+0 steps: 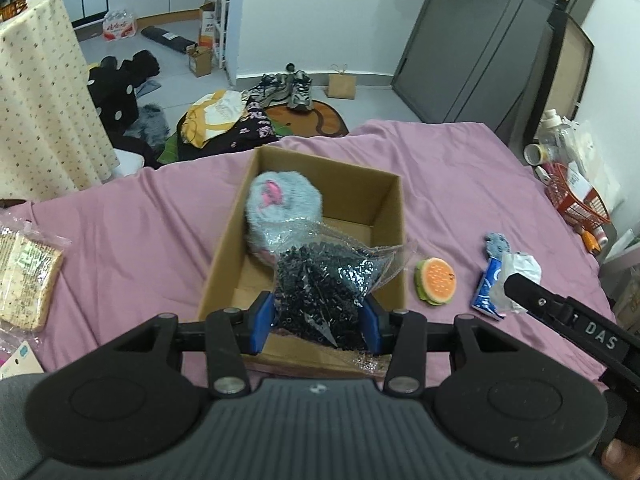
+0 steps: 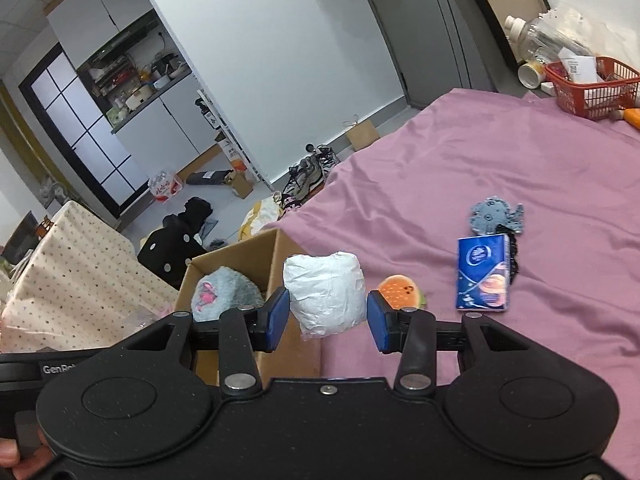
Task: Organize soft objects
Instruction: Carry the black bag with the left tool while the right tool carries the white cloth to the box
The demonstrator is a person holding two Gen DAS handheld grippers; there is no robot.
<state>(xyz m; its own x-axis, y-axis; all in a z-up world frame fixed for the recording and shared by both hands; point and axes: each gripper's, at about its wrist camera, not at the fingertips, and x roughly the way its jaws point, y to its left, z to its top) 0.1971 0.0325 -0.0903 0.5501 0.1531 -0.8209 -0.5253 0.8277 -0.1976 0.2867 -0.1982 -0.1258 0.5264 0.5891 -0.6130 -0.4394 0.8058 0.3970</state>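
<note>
An open cardboard box (image 1: 384, 216) (image 2: 240, 252) sits on the pink bedsheet (image 1: 140, 216) (image 2: 480, 168). A fluffy grey-blue plush (image 1: 280, 204) (image 2: 224, 292) with a pink mark lies inside it. My left gripper (image 1: 318, 316) is shut on a clear bubble-wrap bag of dark beads (image 1: 324, 276) held over the box's near end. My right gripper (image 2: 328, 316) is shut on a white wrapped soft bundle (image 2: 326, 292) (image 1: 520, 268), held above the sheet just right of the box. A burger-shaped plush (image 1: 436, 280) (image 2: 400, 292), a blue tissue pack (image 1: 486, 288) (image 2: 484, 276) and a grey knitted piece (image 1: 496, 244) (image 2: 494, 216) lie on the sheet.
A red basket (image 1: 580, 204) (image 2: 592, 84) with bottles stands at the bed's far right corner. Packaged items (image 1: 24, 276) lie at the left edge. Shoes, bags and clothes clutter the floor (image 1: 256, 100) beyond the bed. A dotted tablecloth (image 1: 44, 92) hangs at left.
</note>
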